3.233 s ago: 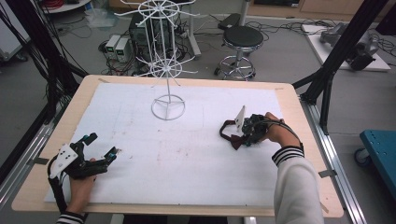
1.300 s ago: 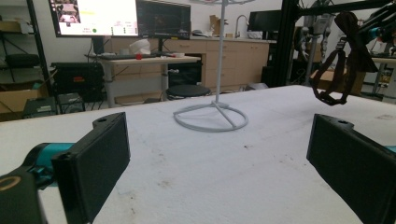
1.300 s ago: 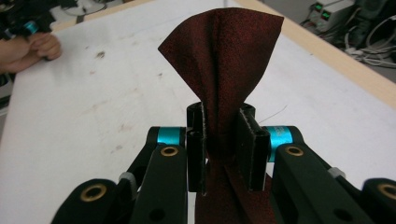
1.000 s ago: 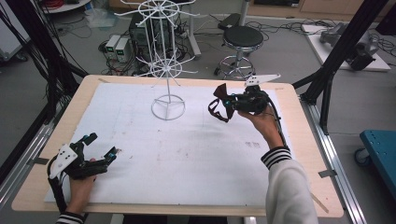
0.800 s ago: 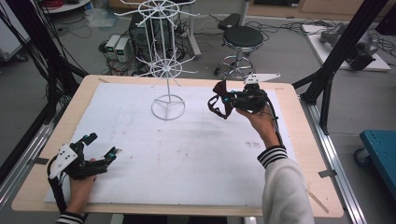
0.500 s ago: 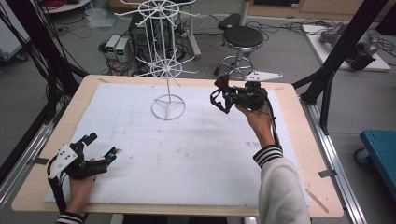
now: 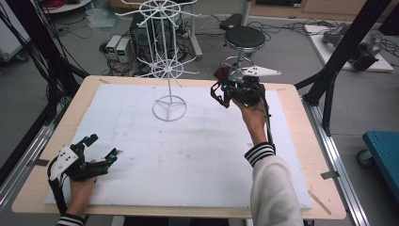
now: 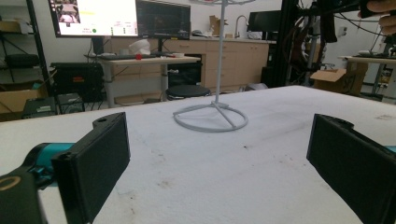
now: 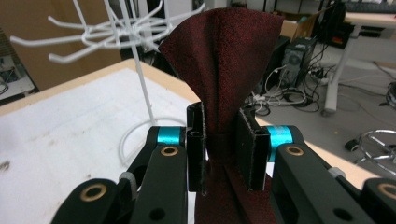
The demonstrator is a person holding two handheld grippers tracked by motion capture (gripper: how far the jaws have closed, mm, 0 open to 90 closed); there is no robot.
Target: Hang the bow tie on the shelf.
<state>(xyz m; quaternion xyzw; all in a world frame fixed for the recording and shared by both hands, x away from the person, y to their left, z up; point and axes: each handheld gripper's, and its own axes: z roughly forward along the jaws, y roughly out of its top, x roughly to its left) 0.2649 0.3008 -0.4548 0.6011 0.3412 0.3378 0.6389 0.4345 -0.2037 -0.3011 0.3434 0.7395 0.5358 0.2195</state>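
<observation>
The right gripper, upper middle of the high view, has its fingers clenched on a dark red bow tie, raised near the white wire rack, likely for hanging. The left gripper rests released on the counter.

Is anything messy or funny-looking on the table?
Nothing looks broken or spilled. The white mat has a few small dark smudges. The dark red bow tie is pinched at its middle in the right gripper, so it fans out, near the wire rack.
</observation>
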